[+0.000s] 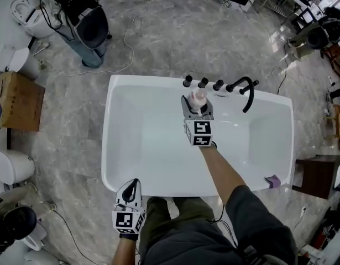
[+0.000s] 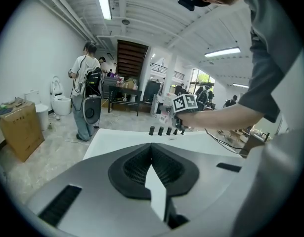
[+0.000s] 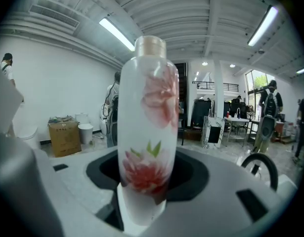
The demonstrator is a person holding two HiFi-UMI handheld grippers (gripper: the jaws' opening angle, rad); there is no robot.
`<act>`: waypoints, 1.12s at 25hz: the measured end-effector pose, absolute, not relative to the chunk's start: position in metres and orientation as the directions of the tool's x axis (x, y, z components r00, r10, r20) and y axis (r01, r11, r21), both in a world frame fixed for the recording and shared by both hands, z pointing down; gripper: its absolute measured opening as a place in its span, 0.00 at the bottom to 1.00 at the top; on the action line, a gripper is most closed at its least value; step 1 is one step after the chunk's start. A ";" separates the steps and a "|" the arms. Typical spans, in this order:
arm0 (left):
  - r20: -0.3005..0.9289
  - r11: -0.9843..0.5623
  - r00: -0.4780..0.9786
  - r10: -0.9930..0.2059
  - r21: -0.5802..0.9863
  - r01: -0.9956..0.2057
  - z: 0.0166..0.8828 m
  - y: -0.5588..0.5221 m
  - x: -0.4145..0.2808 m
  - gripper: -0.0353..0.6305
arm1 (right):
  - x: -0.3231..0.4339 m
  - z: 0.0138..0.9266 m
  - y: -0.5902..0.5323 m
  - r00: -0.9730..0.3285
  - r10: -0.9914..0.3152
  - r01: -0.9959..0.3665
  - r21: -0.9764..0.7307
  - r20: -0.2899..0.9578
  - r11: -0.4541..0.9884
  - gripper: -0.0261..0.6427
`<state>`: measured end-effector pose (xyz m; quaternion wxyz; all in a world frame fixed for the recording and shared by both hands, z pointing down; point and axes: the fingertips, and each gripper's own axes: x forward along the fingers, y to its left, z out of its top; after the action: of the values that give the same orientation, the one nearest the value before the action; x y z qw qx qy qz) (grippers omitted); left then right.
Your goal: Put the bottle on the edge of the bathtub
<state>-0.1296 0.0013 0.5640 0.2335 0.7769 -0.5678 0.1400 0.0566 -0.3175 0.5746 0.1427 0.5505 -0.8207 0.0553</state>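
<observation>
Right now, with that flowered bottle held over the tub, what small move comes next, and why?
Probably ease forward and lower: the right gripper holds the bottle upright above the basin, seemingly just short of the far rim by the black knobs, where it could stand.

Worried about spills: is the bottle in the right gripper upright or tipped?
Upright: the bottle stands vertical in the right gripper, cap on top.
</observation>
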 end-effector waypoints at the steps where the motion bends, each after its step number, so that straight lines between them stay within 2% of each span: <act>1: 0.489 -0.242 0.314 -0.814 0.207 -0.948 0.568 0.002 -0.130 0.05 | 0.056 0.578 -0.323 -0.353 -0.888 -0.920 0.067 0.295 0.387 0.37; 28: 0.635 -0.153 0.300 -0.712 0.277 -0.949 0.674 0.019 -0.128 0.05 | 0.035 0.699 -0.453 -0.336 -0.896 -0.925 0.080 0.291 0.372 0.37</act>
<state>-0.1279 0.0187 0.6743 0.3265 0.7372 -0.5630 0.1813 0.0349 -0.4535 0.6989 0.1444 0.5580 -0.8156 0.0499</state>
